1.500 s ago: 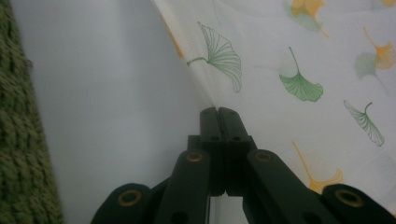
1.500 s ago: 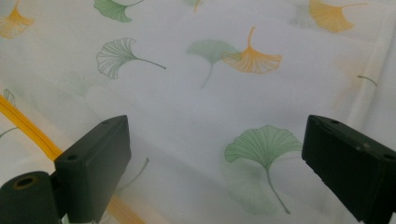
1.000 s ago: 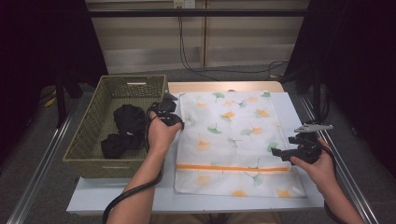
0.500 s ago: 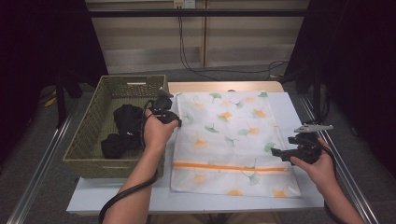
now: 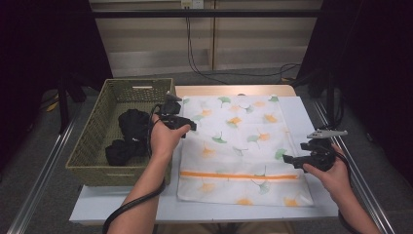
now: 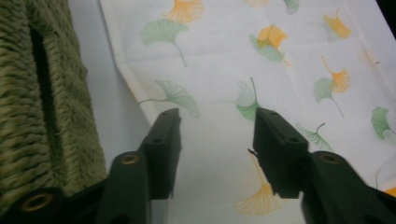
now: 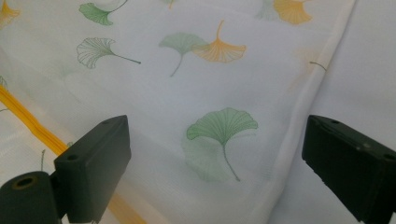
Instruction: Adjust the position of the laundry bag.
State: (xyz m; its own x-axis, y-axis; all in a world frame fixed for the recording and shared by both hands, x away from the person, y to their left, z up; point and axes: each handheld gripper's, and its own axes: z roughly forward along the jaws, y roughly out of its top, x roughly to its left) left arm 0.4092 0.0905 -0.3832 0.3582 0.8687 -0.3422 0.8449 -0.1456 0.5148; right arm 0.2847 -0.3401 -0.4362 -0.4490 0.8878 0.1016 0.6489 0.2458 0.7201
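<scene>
One white mesh bag printed with green and orange ginkgo leaves (image 5: 243,146), crossed by an orange zipper stripe, lies flat on the white table (image 5: 311,209). One olive woven basket (image 5: 92,146) beside it holds what look like two black cloth bundles (image 5: 127,136). The left gripper (image 5: 187,126), shut a second ago, has just been opening and stands half open over the bag's left edge, nothing between its jaws. The right gripper (image 5: 292,159) gapes wide at the right hem, holding nothing. No legible writing.

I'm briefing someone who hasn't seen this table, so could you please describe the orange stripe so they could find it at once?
Start from the white table, then the white cloth printed with green and orange ginkgo leaves beside the green woven basket. Near the cloth's edge closest to the person runs the orange stripe, straight across its width. Unlike the scattered leaf prints, it is one solid, unbroken line.
</scene>
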